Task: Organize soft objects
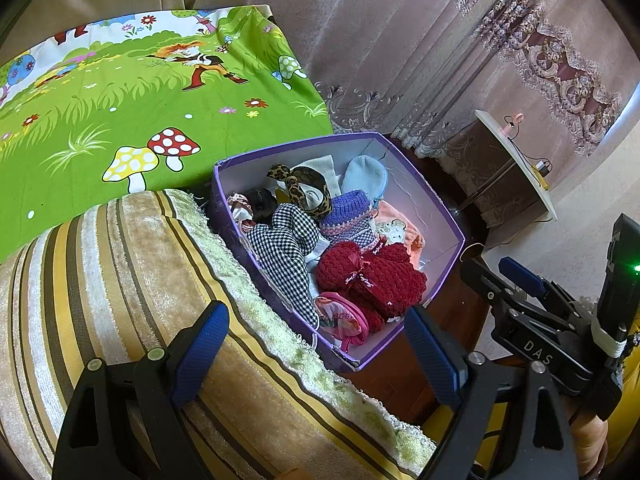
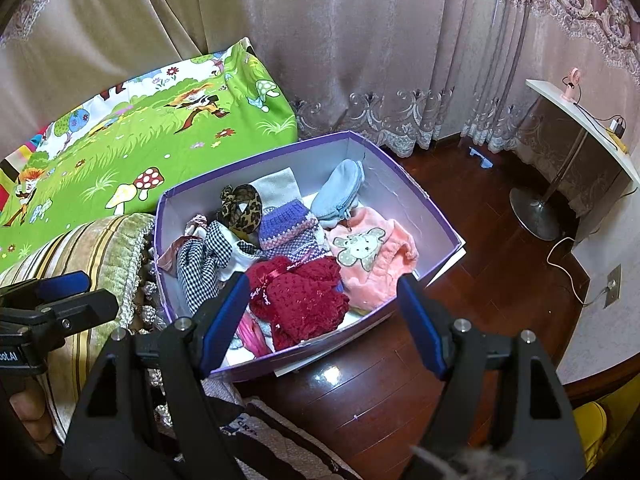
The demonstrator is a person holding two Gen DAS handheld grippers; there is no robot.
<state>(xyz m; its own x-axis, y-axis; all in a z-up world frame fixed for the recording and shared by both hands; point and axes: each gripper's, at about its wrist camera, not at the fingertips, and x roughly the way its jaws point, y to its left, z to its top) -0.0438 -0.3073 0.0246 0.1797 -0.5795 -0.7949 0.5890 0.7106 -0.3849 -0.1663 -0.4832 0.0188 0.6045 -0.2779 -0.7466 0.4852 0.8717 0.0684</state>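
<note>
The purple-rimmed cardboard box (image 2: pixel 416 196) sits on the wood floor w/ soft stuff piled inside; the dark red crocheted knit piece (image 2: pixel 298 298) lies at the box's near edge, beside the peach fleece garment w/ bear patch (image 2: pixel 370 258). It looks light, floppy and non-fragile, so prob. best to pinch a bunched fold mid-top. The left gripper (image 1: pixel 316 354) and right gripper (image 2: pixel 322 322) both have fingers spread wide, holding nothing, above the box's near side.
</note>
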